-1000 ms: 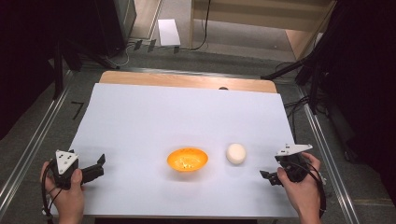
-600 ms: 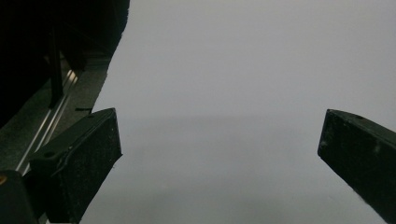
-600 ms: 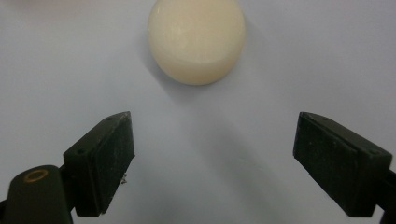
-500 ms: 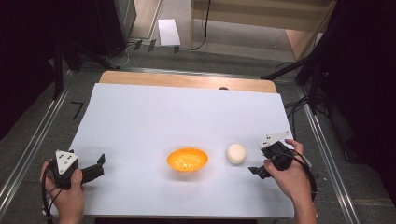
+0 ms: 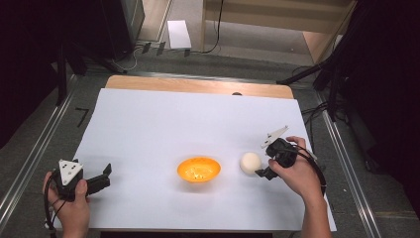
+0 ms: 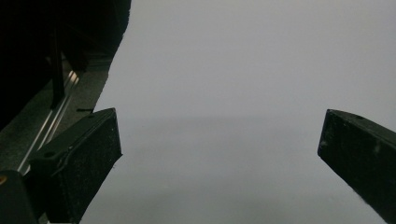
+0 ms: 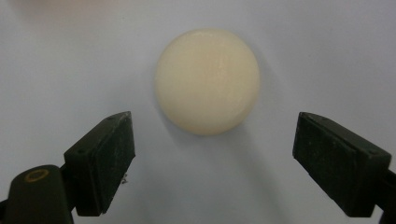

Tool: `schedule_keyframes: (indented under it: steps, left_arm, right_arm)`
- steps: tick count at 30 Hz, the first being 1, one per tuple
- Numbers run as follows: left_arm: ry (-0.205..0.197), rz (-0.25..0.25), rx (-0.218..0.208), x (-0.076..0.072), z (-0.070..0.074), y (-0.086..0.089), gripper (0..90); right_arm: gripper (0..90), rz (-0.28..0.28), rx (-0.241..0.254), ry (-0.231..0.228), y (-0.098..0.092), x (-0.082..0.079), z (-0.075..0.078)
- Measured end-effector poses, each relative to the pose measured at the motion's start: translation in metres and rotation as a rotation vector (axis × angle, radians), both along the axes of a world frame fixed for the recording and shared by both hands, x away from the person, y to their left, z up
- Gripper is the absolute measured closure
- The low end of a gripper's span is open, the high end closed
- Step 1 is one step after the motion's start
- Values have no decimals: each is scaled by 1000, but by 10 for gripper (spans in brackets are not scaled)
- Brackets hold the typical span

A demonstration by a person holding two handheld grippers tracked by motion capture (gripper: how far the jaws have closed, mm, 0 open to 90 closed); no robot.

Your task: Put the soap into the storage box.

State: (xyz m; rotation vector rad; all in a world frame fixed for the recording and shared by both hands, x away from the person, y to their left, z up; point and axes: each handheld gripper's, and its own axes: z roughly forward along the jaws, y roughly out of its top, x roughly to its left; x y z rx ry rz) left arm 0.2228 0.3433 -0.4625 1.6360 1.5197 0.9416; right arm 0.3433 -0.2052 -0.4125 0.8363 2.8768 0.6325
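Right of the orange bowl, on the white sheet, sits a cream-coloured round object — ball or bun, can't tell which — near the bowl but apart from it, not touching. No long axis visible: outline reads as round in both the high view and the right gripper view, so no pointing direction to report; top looks smooth, slightly glossy. Right gripper just beside it on the far side from the bowl, jaws spread wide, object ahead of the tips and roughly centred between them, not yet inside the gap. Risks, as judgement: round smooth shape may roll or squirt out if jaws close off-centre or too high; a tip nudge could push it toward the bowl; if soft, a hard squeeze may dent it. Left gripper rests at the near left corner of the sheet, well apart, jaws wide, nothing between them.
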Motion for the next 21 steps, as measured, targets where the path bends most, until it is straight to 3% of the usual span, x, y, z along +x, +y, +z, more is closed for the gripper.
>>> schedule_keyframes:
  steps: [11,21]
  left_arm:
    - [3,2,-1,0,0,0,0]
    - [4,0,2,1,0,0,0]
  right_arm:
    - [170,11,23,-5,13,5,-17]
    - [258,-17,58,-5,17,8,-27]
